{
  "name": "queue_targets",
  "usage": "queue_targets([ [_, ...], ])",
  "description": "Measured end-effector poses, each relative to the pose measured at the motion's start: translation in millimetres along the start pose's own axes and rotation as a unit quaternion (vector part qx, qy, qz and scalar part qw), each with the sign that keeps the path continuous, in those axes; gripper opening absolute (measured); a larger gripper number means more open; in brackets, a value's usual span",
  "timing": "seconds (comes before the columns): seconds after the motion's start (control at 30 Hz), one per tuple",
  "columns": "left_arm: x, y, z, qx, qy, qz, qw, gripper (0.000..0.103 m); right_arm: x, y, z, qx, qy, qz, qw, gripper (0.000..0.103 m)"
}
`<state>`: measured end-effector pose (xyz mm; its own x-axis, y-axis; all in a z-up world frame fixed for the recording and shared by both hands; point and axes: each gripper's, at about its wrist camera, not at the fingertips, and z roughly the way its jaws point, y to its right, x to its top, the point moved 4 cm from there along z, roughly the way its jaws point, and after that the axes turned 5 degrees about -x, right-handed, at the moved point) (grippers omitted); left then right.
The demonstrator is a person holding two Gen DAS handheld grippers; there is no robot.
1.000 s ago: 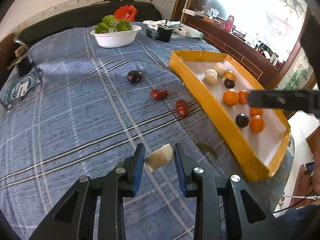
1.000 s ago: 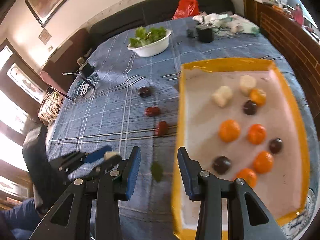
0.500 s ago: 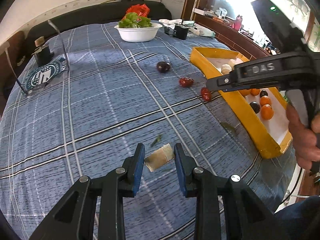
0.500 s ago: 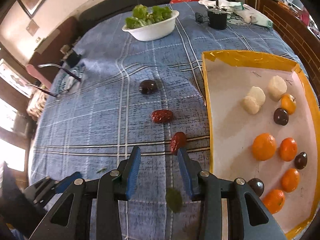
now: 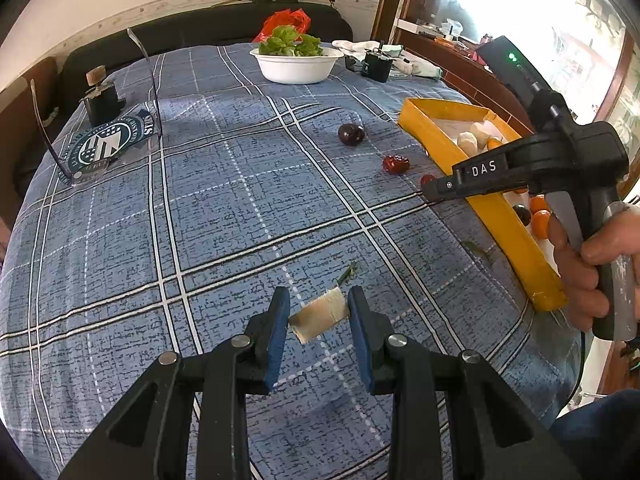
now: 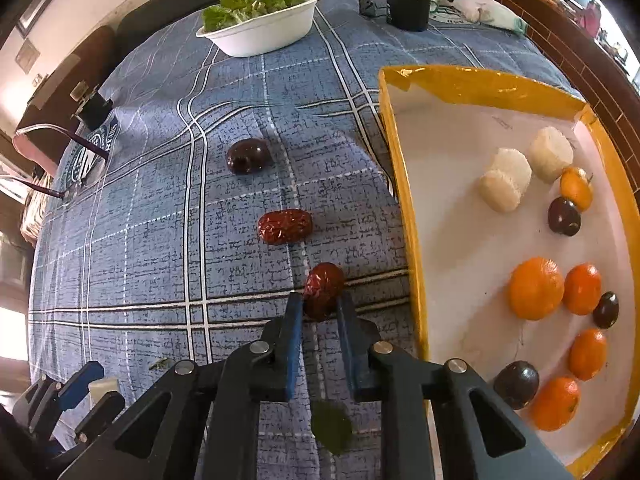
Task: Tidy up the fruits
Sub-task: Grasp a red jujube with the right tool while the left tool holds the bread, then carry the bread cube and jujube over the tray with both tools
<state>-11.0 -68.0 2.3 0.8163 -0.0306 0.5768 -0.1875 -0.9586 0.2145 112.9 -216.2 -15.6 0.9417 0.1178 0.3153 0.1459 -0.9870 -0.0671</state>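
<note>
Right wrist: date pickup.
Right fingers point(image 6: 318, 312) straddle date point(image 6: 322, 295), long axis along them, not clamped; left gripper point(image 5: 318, 314) grips white chunk point(image 5: 319, 317).

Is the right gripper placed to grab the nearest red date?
Probably yes: the right gripper already has its blue pads on either side of the nearest red date, with nothing between them and the tablecloth bare around it.
</note>
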Motion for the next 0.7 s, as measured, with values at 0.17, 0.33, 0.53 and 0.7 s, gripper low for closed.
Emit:
queue_targets([
  [0.17,-0.1,0.2,0.7,-0.001,-0.001,0.001,1.0,0.029,-9.8,-13.8,-18.3,0.054,0.02,-0.003,0.998,0.019],
  [0.33,1.2,4.5,2.9,-0.006,-0.003,0.008,0.9999,0.029,-28.3,-31.8,-38.0,0.094,0.034,-0.02,0.995,0.019],
  [0.53,3.9,12.8,6.1,-0.019,-0.004,0.023,0.9995,0.029,-55.9,-32.2,-53.4,0.103,0.043,-0.022,0.993,0.019],
  [0.7,9.5,27.9,10.4,-0.039,-0.007,0.043,0.9983,0.029,-75.6,-13.5,-72.5,0.1,0.064,-0.002,0.993,0.019],
])
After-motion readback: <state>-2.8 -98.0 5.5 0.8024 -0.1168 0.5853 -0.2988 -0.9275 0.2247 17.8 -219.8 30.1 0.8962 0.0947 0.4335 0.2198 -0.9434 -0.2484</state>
